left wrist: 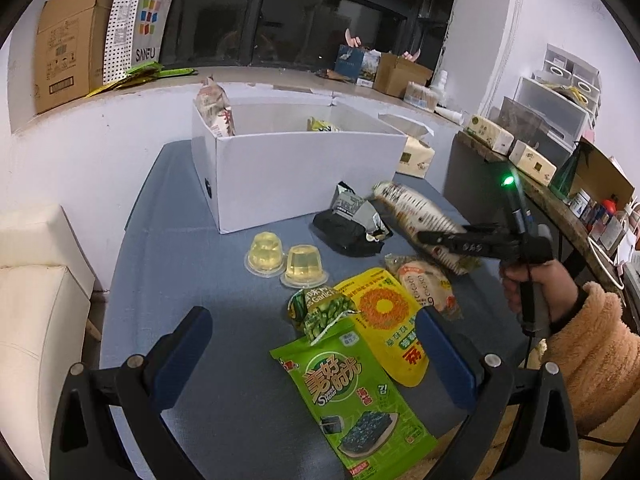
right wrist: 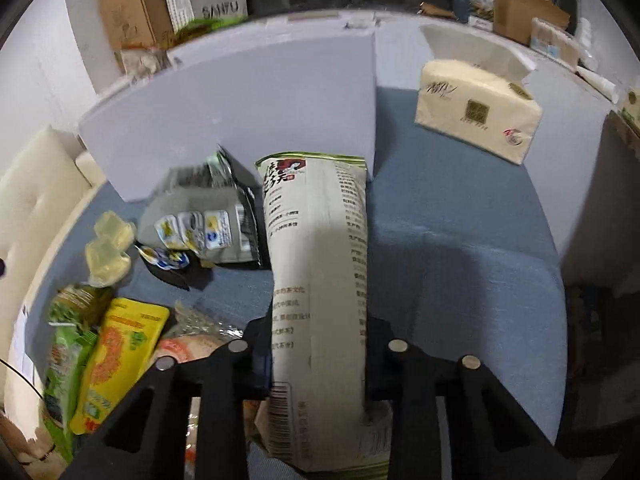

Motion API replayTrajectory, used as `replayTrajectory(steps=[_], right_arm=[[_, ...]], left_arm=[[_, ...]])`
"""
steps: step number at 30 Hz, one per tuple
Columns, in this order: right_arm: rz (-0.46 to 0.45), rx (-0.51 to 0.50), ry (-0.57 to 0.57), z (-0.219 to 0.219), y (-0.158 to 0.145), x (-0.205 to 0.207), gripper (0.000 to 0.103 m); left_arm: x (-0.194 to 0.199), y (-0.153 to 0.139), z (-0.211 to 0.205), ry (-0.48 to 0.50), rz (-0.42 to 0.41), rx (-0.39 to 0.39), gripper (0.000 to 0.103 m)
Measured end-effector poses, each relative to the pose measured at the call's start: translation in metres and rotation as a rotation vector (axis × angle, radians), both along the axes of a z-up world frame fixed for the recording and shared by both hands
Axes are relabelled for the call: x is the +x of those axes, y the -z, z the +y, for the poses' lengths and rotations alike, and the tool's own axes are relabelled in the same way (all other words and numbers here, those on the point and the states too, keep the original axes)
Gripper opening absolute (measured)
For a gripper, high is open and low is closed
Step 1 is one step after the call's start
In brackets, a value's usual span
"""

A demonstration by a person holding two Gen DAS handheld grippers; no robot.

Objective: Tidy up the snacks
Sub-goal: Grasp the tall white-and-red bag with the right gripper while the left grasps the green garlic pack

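Two tongs: right tongs [right wrist: 318,354] grip a cream packet [right wrist: 320,248] above the blue tabletop [left wrist: 192,256]; left tongs [left wrist: 312,344] hang open over snacks, facing a white box [left wrist: 288,168].

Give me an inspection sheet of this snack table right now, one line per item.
Surface: blue-covered table, snacks spread over it.
Job's things: white box holds two packs; two jelly cups, seaweed pack, yellow pack, black pouch lie outside it.
Clutter: tissue pack beside the box.
Grippers: left gripper open; right gripper clamps a beige snack bag.
Cables: dark cable below the right hand.
Surroundings: cardboard boxes on the sill.
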State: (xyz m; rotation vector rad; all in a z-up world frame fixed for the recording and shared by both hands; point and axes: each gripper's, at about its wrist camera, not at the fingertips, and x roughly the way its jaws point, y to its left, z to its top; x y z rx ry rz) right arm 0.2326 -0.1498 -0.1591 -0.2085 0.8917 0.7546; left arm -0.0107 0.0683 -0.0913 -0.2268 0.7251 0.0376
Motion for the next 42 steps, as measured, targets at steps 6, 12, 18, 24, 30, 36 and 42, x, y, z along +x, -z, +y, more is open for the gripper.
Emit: replayTrajectory(steps=[6, 12, 18, 24, 30, 36, 42], right_arm=[[-0.017, 0.14, 0.051, -0.036, -0.027, -0.019, 0.032], [-0.045, 0.257, 0.07, -0.061, -0.051, -0.05, 0.032], [-0.051, 0.293, 0.083, -0.07, -0.058, -0.068, 0.033], [-0.033, 0.283, 0.084, -0.072, -0.051, -0.075, 0.033], [-0.008, 0.285, 0.072, -0.067, -0.044, -0.077, 0.033], [-0.022, 0.282, 0.035, -0.055, -0.048, -0.087, 0.033], [-0.036, 0.321, 0.012, -0.039, -0.067, -0.079, 0.033]], left_arm=[[0.009, 0.008, -0.004, 0.025, 0.03, 0.021, 0.103], [0.036, 0.019, 0.002, 0.029, 0.073, -0.003, 0.103], [0.068, 0.043, -0.002, 0.056, 0.162, 0.013, 0.103], [0.086, 0.068, 0.0, 0.113, 0.239, -0.027, 0.07], [0.074, 0.063, 0.0, 0.14, 0.203, -0.035, 0.053], [0.049, 0.038, 0.005, 0.125, 0.121, -0.047, 0.053], [0.041, -0.017, 0.014, 0.139, -0.018, -0.037, 0.053]])
